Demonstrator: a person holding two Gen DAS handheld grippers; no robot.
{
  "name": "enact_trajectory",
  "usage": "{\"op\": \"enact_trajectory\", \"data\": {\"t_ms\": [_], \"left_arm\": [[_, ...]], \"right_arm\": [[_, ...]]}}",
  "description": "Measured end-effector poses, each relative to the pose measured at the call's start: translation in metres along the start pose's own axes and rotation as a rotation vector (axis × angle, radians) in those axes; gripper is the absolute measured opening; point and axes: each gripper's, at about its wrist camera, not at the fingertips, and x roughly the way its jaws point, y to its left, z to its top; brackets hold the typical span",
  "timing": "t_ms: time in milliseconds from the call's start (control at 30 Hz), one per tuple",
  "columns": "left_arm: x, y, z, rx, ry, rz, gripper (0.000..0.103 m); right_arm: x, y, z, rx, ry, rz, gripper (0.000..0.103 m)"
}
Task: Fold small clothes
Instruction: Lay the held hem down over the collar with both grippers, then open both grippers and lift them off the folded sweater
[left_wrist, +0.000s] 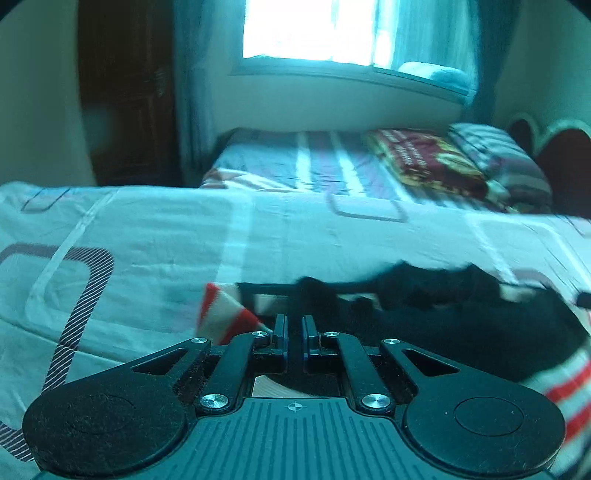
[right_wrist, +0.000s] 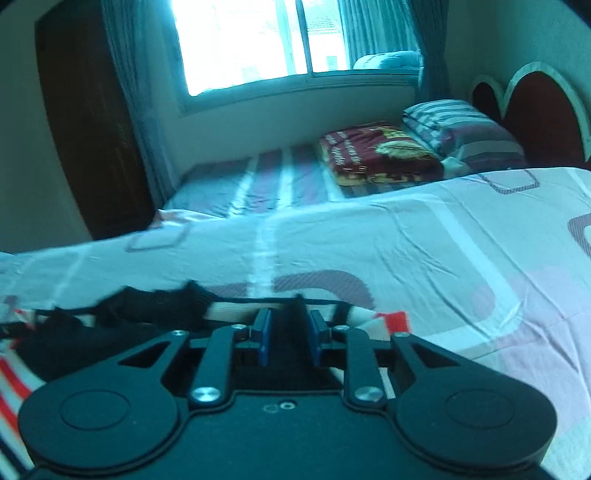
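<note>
Left side: the left gripper (left_wrist: 294, 334) sits low over the near edge of the bed covered in a white sheet with grey rounded-square print (left_wrist: 155, 236). Its blue-padded jaws stand almost together with a thin gap. Dark cloth lies just ahead of the tips, but whether any is pinched cannot be told from this view.

Centre: the task item, a small black knit garment with red-and-white striped trim (left_wrist: 424, 291), lies bunched along the near edge of the bed, between the two grippers. A striped end shows at each flank. Motion blur obscures its outline.

Right side: the right gripper (right_wrist: 287, 334) has its jaws clamped on an upstanding ridge of the black cloth.

Risks, as judged:
- If the left jaws hold nothing, a lift would raise one side only and the garment would skew or bunch.
- The garment lies close to the near edge; a pull toward the operator could drag it off the bed.
- The knit is limp and may slip from a shallow pinch.

Clearance: the sheet beyond the garment is bare toward the far edge, giving room to spread forward. A second bed with striped cover (right_wrist: 258, 173) stands well apart behind.
</note>
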Motion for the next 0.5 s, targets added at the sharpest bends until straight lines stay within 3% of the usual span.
{"op": "enact_trajectory", "data": {"t_ms": [133,267,333,500], "left_arm": [[-0.004,-0.026,-0.007,0.088,0.031,-0.046,0.005],[0.018,-0.033,-0.017,0.128,0.105,0.015,0.006],[0.019,-0.026,-0.021,0.097,0.077,0.019,0.006],[0.02,-0.031,-0.027,0.123,0.054,0.043,0.006]], "right_arm": [[0.001,0.029,-0.008,-0.058,0.045,0.067,0.023],[0.013,0.047,-0.022,-0.125,0.101,0.058,0.021],[0.023,0.045,-0.032,-0.146,0.139,0.018,0.02],[0.035,0.034,-0.033,-0.129,0.127,0.017,0.016]]}}
